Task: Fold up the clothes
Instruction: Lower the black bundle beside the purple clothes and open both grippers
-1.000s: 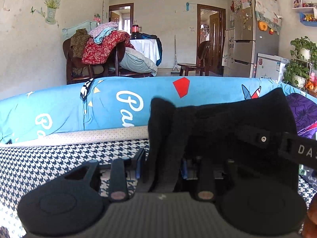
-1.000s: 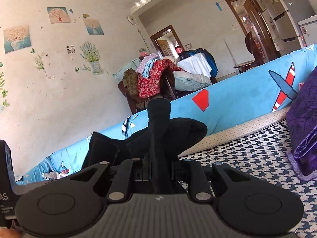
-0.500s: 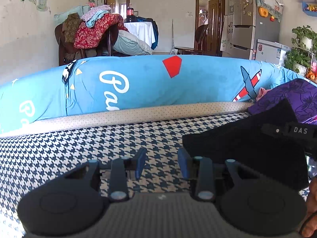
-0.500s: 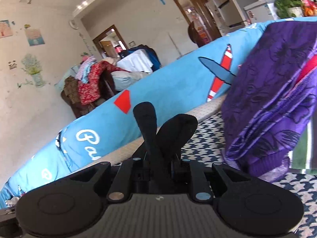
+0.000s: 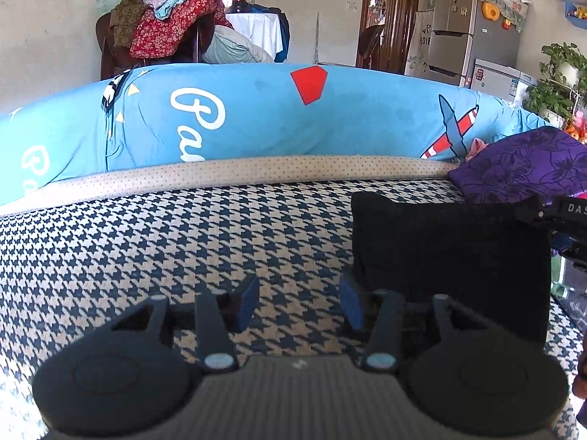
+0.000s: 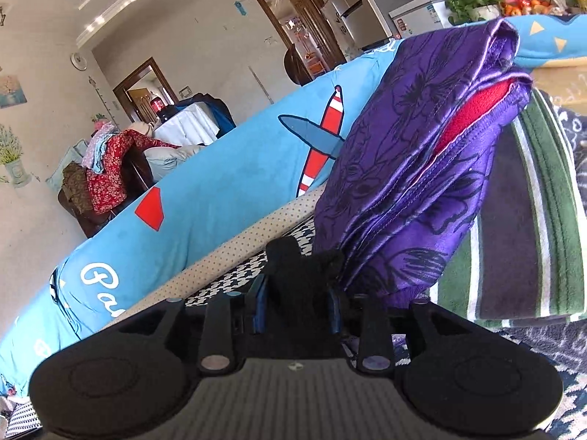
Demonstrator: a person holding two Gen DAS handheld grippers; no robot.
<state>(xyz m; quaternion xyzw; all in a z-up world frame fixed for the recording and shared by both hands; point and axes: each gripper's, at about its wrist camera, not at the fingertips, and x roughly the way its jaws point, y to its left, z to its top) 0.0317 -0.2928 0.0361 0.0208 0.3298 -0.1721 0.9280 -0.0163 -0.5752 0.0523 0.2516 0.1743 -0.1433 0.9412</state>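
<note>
black garment [image 5: 451, 249] folded into a compact rectangle, lying flat on the houndstooth bed cover [image 5: 165, 242], ahead and to the right of the left tool [image 5: 299, 302]. left tool released, fingers spread wide over bare cover, grasping nothing. right tool [image 6: 295, 306] clenched on a bunched fold of the same black cloth, seen at the garment's right edge in the left view, so clearly the nearer of the two. long axis of the rectangle running left to right across the left view, near edge roughly level with the left fingertips.

just beyond the right tool, touching or nearly so, a folded purple floral garment [image 6: 414, 168] with red lining showing, resting on a green striped folded piece [image 6: 532, 227]: looks like a stack of finished clothes. judging by this, black piece being brought up beside or onto that stack. no boxes or baskets in view. blue printed bolster [image 5: 256, 117] along the far side of the bed.
</note>
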